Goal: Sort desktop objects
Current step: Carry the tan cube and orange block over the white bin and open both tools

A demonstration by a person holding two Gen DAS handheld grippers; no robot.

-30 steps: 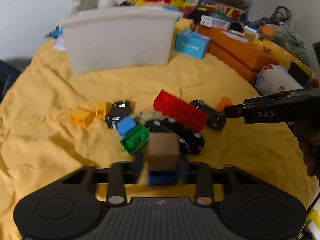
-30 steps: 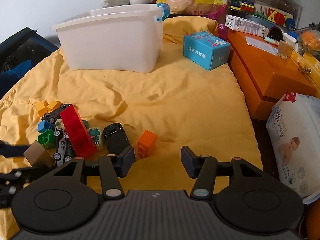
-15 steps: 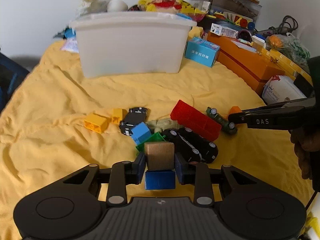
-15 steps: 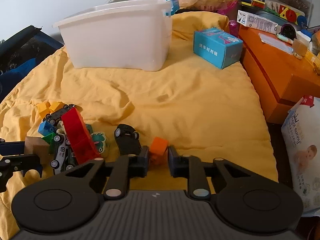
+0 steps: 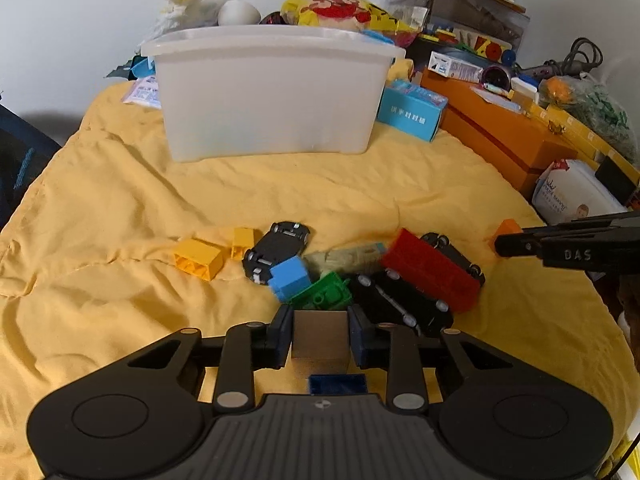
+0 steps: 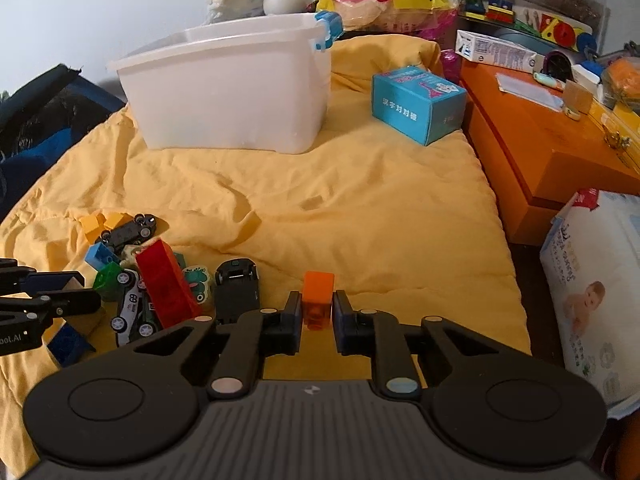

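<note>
My left gripper (image 5: 319, 336) is shut on a brown wooden block (image 5: 319, 334), held just above the yellow cloth; a dark blue brick (image 5: 338, 384) lies under it. My right gripper (image 6: 317, 318) is shut on an orange brick (image 6: 318, 300), lifted off the cloth. The toy pile lies ahead of the left gripper: red brick (image 5: 430, 274), green brick (image 5: 324, 294), light blue brick (image 5: 290, 278), yellow bricks (image 5: 199, 258) and several black toy cars (image 5: 276, 246). The white plastic bin (image 5: 270, 92) stands at the back; it also shows in the right wrist view (image 6: 228, 88).
A teal box (image 6: 418, 102) stands right of the bin. Orange boxes (image 6: 536, 152) with clutter and a wipes pack (image 6: 596, 292) line the right edge. A dark bag (image 6: 36, 120) sits off the left edge. Bare yellow cloth (image 6: 340, 208) lies between pile and bin.
My right gripper closed on the orange brick and lifted it. My left gripper, holding the wooden block, rose and drew back from the pile, uncovering the dark blue brick.
</note>
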